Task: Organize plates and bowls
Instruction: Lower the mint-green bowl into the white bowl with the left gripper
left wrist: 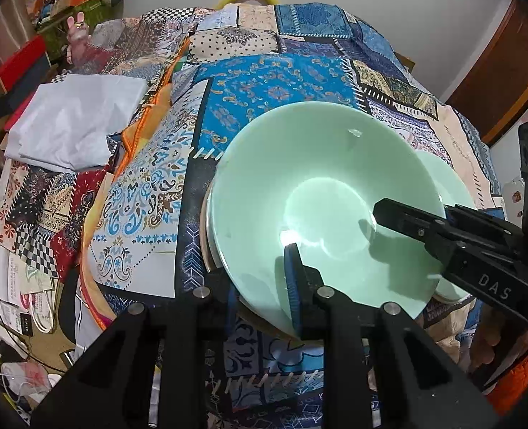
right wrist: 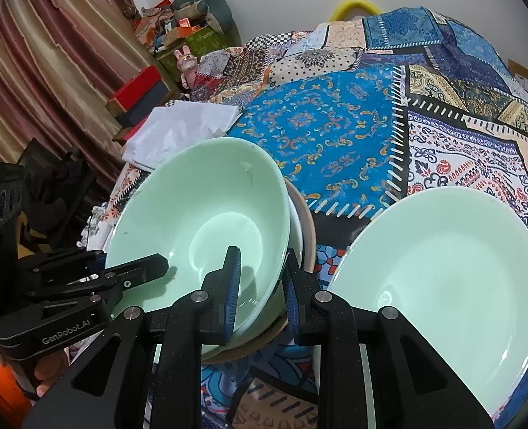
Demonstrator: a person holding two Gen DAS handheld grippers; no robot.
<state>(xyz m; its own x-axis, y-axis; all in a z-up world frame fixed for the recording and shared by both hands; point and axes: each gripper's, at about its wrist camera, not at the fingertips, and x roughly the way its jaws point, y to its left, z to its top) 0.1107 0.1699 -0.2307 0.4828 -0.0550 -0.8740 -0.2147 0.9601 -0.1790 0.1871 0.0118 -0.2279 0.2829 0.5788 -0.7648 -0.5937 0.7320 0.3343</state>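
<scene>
Both grippers, left [left wrist: 264, 279] and right [right wrist: 260, 286], seemingly pinch the green bowl's [right wrist: 207, 196] rim between nearly closed jaws.

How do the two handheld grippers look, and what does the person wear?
Both grippers are matte black plastic with silver round bolts and blue ribbed pads on the fingers. The right gripper carries white letters "DAS" along its side. The left gripper bears white lettering "GenRobot.AI" and a boxy black body with round holes. Near each hand an orange sleeve shows. No cables are visible on the grippers.
</scene>
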